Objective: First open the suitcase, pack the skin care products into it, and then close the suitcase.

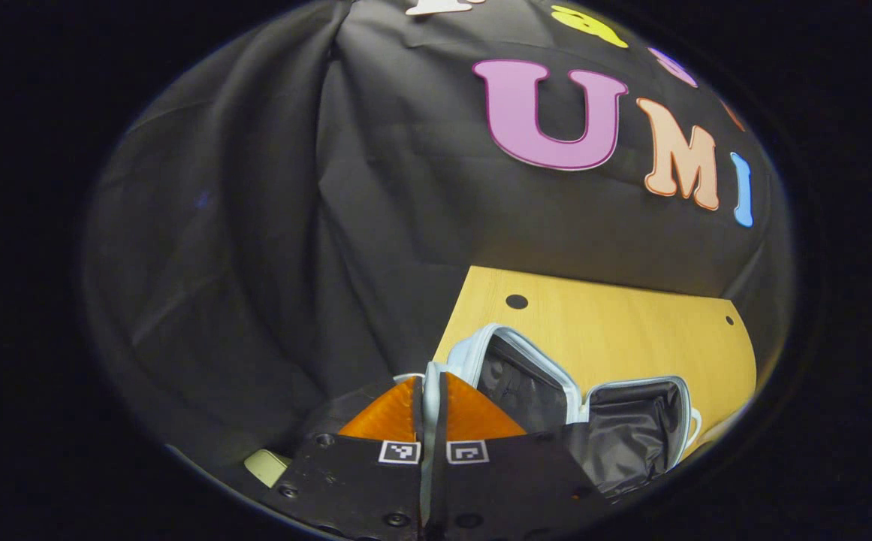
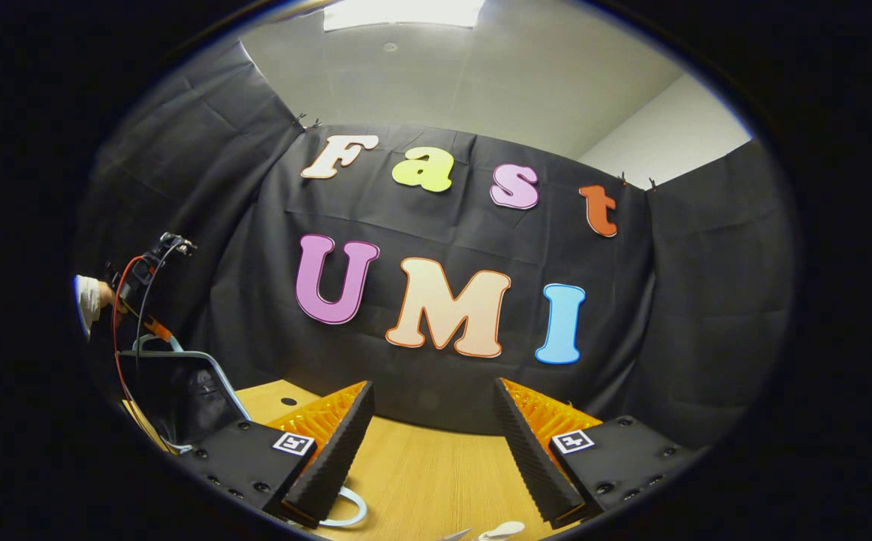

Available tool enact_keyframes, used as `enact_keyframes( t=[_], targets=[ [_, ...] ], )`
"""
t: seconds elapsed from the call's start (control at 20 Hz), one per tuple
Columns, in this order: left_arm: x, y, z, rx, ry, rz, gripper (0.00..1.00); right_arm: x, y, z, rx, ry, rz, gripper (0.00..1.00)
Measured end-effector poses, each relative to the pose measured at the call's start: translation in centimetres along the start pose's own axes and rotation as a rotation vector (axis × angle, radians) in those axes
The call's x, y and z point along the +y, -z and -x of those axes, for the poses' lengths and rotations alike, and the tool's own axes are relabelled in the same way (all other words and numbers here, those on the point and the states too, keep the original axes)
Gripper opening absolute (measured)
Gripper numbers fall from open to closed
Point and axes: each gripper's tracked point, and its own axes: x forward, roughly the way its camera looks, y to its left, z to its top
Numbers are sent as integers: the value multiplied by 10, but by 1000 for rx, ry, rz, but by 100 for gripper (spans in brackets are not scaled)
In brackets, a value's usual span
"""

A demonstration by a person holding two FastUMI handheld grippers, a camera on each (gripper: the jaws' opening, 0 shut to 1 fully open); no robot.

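The left gripper (image 1: 429,421) was seen pressed together on the pale blue rim of the suitcase lid (image 1: 429,387), both fingers pinching the edge. The suitcase (image 1: 616,428) lay open on the wooden table (image 1: 616,330), just ahead and to the right of that gripper, dark lining exposed, both halves spread side by side. In the right gripper view the lid (image 2: 180,391) was seen raised at far left, with the other gripper and a sleeve (image 2: 89,297) above it. The right gripper (image 2: 432,451) was held spread wide over bare table, nothing between its fingers. Small pale items (image 2: 499,531) at the bottom edge were too cut off to identify; possibly skin care products. Opening was judged nearly done. Packing was judged next, with the right gripper freer and nearer those items, the suitcase lying off to its left.
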Motion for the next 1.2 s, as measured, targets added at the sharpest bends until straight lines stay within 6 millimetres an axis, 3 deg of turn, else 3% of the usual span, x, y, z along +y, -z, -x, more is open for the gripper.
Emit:
enact_keyframes(
  t=[0.3, 0.45, 0.55, 0.6, 0.75, 0.8, 1.05, 1.2],
  targets=[
    [35, 66, -42, 146, -27, 112, 0, 15, 7, -4, 32, -6, 24, 98],
    [43, 85, -58, 179, -61, 141, 0, 23, 12, -7, 47, -21, 48, 98],
    [55, 91, -61, 163, -175, 100, 1, 24, 13, -8, 51, -24, 60, 98],
    [61, 89, -64, 132, -227, 57, 19, 24, 13, -9, 51, -24, 60, 98],
    [63, 62, -51, 25, -267, 19, 99, 22, 15, -11, 56, -22, 54, 98],
    [64, 53, -44, -17, -268, 23, 93, 20, 17, -10, 58, -21, 52, 98],
    [34, 9, -14, -231, -251, 29, 95, 10, 16, -6, 49, -36, 39, 100],
    [10, -18, 23, -335, -230, 28, 95, -4, 17, -2, 44, -45, 21, 98]
  ],
)
